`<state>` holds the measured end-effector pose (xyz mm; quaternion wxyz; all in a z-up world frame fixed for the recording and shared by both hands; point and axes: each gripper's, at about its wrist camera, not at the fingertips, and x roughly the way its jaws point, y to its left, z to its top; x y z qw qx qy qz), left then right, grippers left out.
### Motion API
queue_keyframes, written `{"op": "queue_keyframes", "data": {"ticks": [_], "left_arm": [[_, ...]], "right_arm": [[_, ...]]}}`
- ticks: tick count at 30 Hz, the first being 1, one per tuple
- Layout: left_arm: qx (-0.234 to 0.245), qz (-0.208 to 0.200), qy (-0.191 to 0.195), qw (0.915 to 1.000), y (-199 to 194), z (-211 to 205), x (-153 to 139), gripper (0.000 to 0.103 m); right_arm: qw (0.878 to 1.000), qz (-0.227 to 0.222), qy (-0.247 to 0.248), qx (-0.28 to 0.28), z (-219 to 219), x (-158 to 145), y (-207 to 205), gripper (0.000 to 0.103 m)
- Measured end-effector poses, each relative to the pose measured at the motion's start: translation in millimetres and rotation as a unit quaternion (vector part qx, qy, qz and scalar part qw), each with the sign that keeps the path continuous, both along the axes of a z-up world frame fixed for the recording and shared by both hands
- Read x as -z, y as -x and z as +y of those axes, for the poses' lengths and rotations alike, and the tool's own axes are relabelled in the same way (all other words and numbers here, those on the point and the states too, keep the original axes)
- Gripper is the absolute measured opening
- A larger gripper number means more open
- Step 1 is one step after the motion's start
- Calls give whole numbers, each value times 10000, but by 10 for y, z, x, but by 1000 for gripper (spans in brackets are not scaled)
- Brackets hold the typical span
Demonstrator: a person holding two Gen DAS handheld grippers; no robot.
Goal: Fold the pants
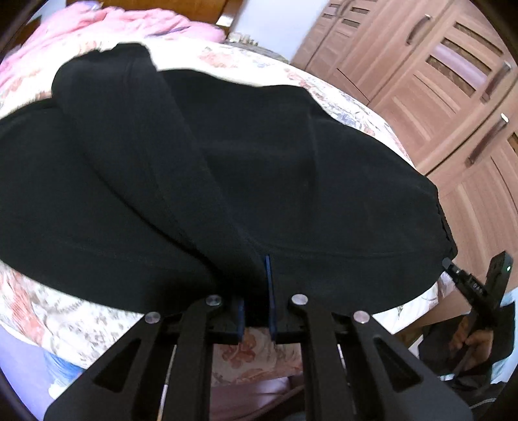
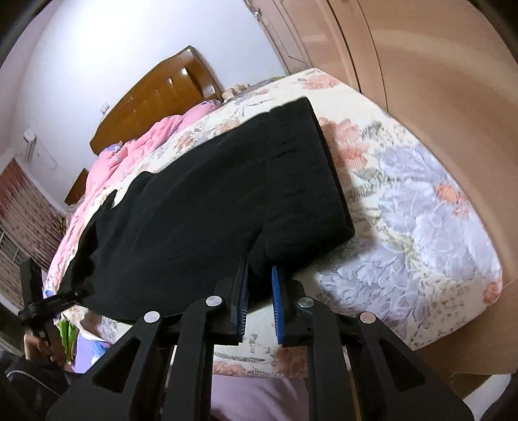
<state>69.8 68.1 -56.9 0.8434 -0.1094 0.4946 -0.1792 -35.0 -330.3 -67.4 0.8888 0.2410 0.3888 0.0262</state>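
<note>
Left claw (image 1: 257, 291): it meets the near hem of the black pants (image 1: 226, 168) at the bed's edge. A narrow gap shows between its blue pads, with dark cloth running into that gap; I judge it clamped on a fold of the pants, though black cloth against black fingers makes the contact hard to read.

Centre: the pants lie spread across the flowered bed (image 1: 340, 90), one long ridge of cloth running diagonally over the rest. A pink quilt (image 1: 106, 22) is bunched near the headboard.

Right claw (image 2: 260, 285): its pads sit either side of a hanging fold of the pants (image 2: 200, 207) at the near edge, and it appears to be pinching that fold.

Progress, as a judgement: the garment looks doubled lengthwise and both claws hold its near edge. The crosswise folds are not yet made, so the task is perhaps half done.

Writing: small white characters show on the right claw's body in the left view (image 1: 479, 286), too blurred to read. No brand is legible.
</note>
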Motion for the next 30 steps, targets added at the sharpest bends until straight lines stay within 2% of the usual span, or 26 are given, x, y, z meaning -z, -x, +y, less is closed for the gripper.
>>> {"op": "queue_keyframes", "data": {"ticks": [3,5,8,11,13,14,15,16,17,18,19,20,23,25,27,30], "left_arm": [[36,-92,-40,9999,-9,22,-62,10],[28,-124,-49,9999,-47,-5,-93,10],[-4,-32,-82,10000,-76,-46,-13,10],[-6,-83,-95,9999,-63,-98,-18,10],[21,-99,-137,9999,-60,-107,-10,12],[30,-55,-184,9998,-61,-123,14,17],[47,-17,-204,9998,-72,-122,31,18],[61,-23,-178,9998,-68,-118,32,20],[19,-38,-206,9998,-55,-87,10,36],[-55,-98,-283,9995,-37,-55,-31,60],[-249,-310,-461,9981,5,11,-124,71],[-406,-534,-582,9961,40,61,-210,78],[-667,-1193,-884,9867,83,181,-520,79],[-561,-1434,-800,9848,14,160,-674,82],[-229,-1604,-714,9842,-160,6,-787,90],[394,-1491,-1035,9826,-552,-431,-760,91]], "right_arm": [[9999,-119,-49,-20,2,-75,24,13],[10000,27,-28,-17,3,-2,6,13],[9992,121,-354,110,-66,135,17,12],[9998,38,-196,54,-26,51,37,12],[9997,74,-225,58,-45,83,20,12],[9996,105,-263,58,-57,112,11,13],[9995,121,-274,52,-54,119,9,14],[9995,112,-287,50,-51,101,19,20],[9995,148,-266,67,-52,74,34,26],[9995,178,-231,83,-48,42,56,41],[9997,179,-133,132,-61,-10,99,61],[9997,116,30,235,-74,-79,148,68],[9972,-242,519,491,-63,-335,187,70],[9961,-529,622,347,41,-485,82,70],[9955,-594,735,-98,260,-537,-185,70],[9927,-311,929,-710,645,-473,-703,70]]}}
